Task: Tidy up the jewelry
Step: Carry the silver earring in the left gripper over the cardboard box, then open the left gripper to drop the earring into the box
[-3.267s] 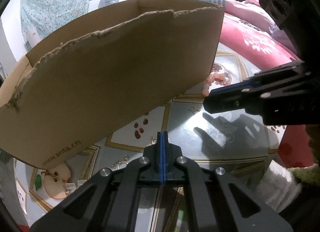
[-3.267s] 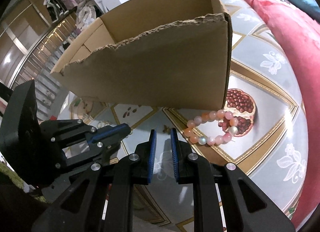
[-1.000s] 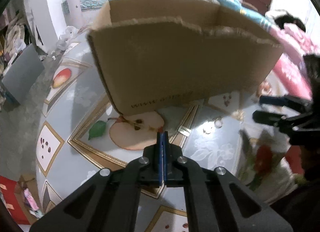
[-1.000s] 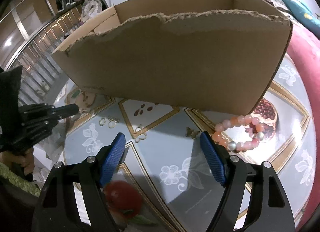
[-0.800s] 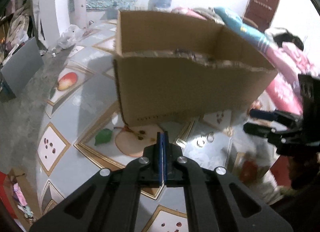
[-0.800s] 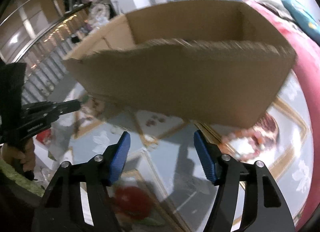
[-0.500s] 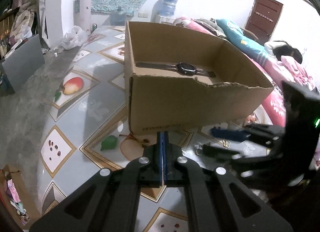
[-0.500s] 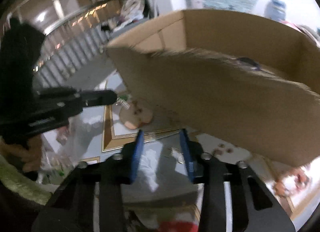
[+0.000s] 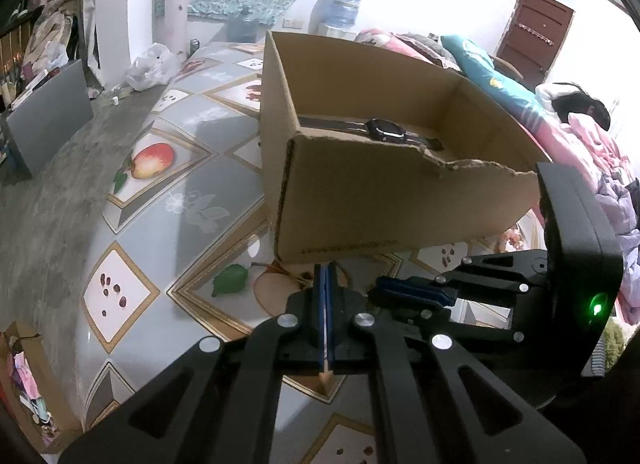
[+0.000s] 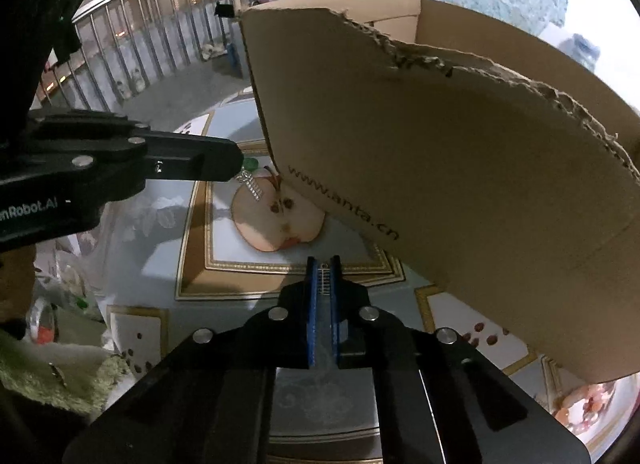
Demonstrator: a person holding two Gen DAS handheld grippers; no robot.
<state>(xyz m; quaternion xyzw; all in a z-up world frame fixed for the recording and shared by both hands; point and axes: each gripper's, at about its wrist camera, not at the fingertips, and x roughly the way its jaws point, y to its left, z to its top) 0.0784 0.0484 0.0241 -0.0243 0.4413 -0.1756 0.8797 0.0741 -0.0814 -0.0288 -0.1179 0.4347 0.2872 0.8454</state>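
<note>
An open cardboard box (image 9: 384, 199) stands on the fruit-patterned table, with a black watch (image 9: 384, 129) lying inside. My left gripper (image 9: 325, 276) is shut on a small silver rhinestone earring, which dangles from its tip in the right wrist view (image 10: 250, 181) in front of the box's near-left corner. My right gripper (image 10: 324, 268) is shut on a matching silver earring (image 10: 325, 279) low over the table by the box's front wall (image 10: 440, 183). The right gripper also shows in the left wrist view (image 9: 412, 292).
A pink bead bracelet (image 10: 584, 404) lies on the table at the box's right end. The table's left edge (image 9: 80, 248) drops to a grey floor. A pink quilt (image 9: 600, 159) lies to the right.
Both grippers swung left toward the box's left corner. The right gripper went from wide open to shut on an earring. The left gripper rose, bringing the watch in the box into view.
</note>
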